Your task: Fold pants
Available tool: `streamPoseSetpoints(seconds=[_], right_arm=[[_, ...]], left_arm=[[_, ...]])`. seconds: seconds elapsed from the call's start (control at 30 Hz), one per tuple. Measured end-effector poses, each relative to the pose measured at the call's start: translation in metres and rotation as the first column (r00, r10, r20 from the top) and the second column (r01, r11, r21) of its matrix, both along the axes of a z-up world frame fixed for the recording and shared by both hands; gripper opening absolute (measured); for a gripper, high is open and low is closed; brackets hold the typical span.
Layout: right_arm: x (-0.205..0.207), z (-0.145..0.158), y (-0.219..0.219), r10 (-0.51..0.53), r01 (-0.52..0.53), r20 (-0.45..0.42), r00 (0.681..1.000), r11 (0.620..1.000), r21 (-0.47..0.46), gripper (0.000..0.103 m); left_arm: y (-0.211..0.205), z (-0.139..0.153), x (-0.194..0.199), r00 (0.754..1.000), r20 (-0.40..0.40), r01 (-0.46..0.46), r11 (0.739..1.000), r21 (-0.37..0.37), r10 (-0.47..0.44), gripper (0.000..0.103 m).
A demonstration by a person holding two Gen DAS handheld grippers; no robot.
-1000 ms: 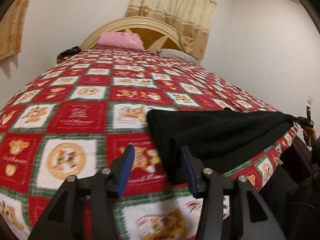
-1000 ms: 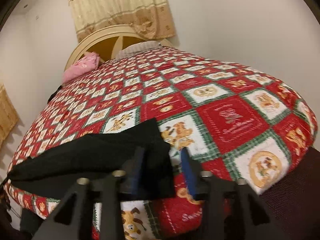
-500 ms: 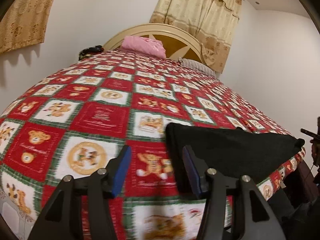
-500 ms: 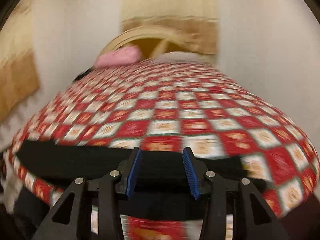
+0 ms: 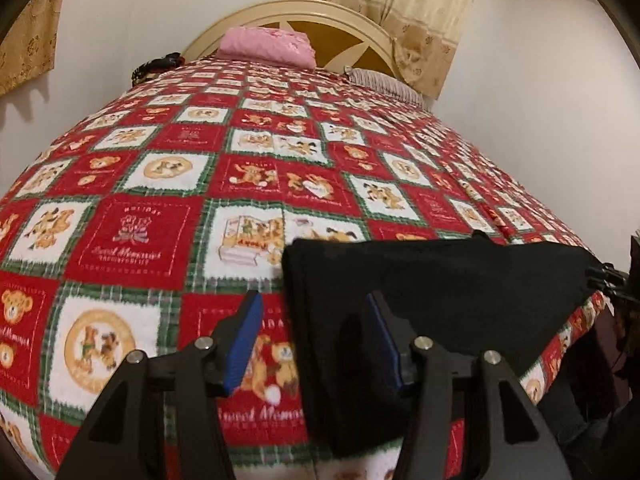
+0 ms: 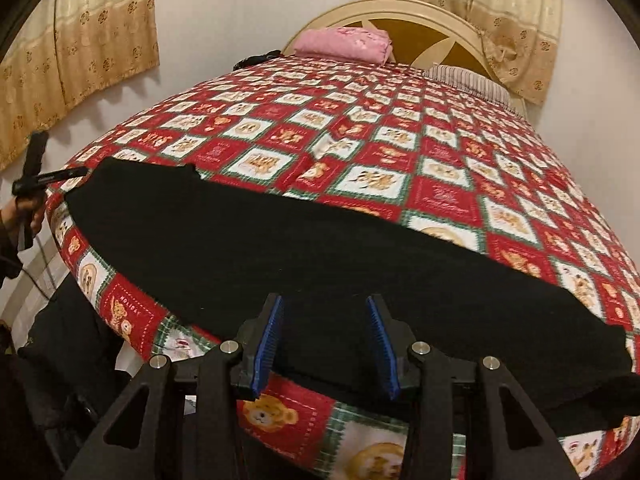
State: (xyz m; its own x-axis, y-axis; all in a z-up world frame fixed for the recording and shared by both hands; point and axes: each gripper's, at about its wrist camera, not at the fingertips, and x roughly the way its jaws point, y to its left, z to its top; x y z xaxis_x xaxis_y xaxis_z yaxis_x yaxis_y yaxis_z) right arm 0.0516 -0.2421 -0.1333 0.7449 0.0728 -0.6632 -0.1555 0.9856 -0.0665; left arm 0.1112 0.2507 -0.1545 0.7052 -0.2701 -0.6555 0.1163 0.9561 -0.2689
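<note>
Jaws apart above creaseless black pants [image 6: 320, 248]

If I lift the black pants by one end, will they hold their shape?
Probably not: the black pants lie limp and flat, hanging over the bed edge, so they should sag. The fleecy bedspread likely drags rather than lets them slide.

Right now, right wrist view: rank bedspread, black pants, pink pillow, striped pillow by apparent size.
1. bedspread
2. black pants, though they lie nearest the camera, which inflates them
3-4. pink pillow and striped pillow: both far and similar-looking; not ranking them.
</note>
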Motion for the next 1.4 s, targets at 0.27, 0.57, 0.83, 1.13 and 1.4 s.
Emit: streamPoseSetpoints(seconds=[0.27, 0.57, 0.83, 1.13, 1.4], right_arm=[[0.004, -0.012, 0.016, 0.031, -0.031, -0.019, 0.999, 0.999, 0.015, 0.045], [0.001, -0.011, 0.016, 0.019, -0.020, 0.012, 1.000, 0.998, 0.064, 0.045], [0.001, -0.008, 0.010, -0.018, 0.014, 0.037, 0.999, 0.993, 0.115, 0.045], [0.007, -0.022, 0.006, -0.050, 0.052, -0.019, 0.999, 0.991, 0.125, 0.046], [0.015, -0.008, 0.078, 0.183, -0.183, 0.018, 0.983, 0.982, 0.053, 0.060]], left_arm=[[-0.014, -0.007, 0.028, 0.995, -0.094, 0.024, 1.000, 0.016, -0.022, 0.051], [-0.010, 0.011, 0.025, 0.998, -0.055, -0.003, 1.000, -0.023, 0.002, 0.013], [0.001, 0.007, 0.042, 0.999, -0.024, -0.050, 0.996, -0.077, 0.049, 0.012], [0.013, -0.017, 0.046, 0.993, -0.086, -0.087, 0.986, -0.145, 0.075, 0.020], [-0.001, 0.001, 0.030, 0.998, -0.039, -0.043, 0.996, -0.072, 0.041, 0.021]])
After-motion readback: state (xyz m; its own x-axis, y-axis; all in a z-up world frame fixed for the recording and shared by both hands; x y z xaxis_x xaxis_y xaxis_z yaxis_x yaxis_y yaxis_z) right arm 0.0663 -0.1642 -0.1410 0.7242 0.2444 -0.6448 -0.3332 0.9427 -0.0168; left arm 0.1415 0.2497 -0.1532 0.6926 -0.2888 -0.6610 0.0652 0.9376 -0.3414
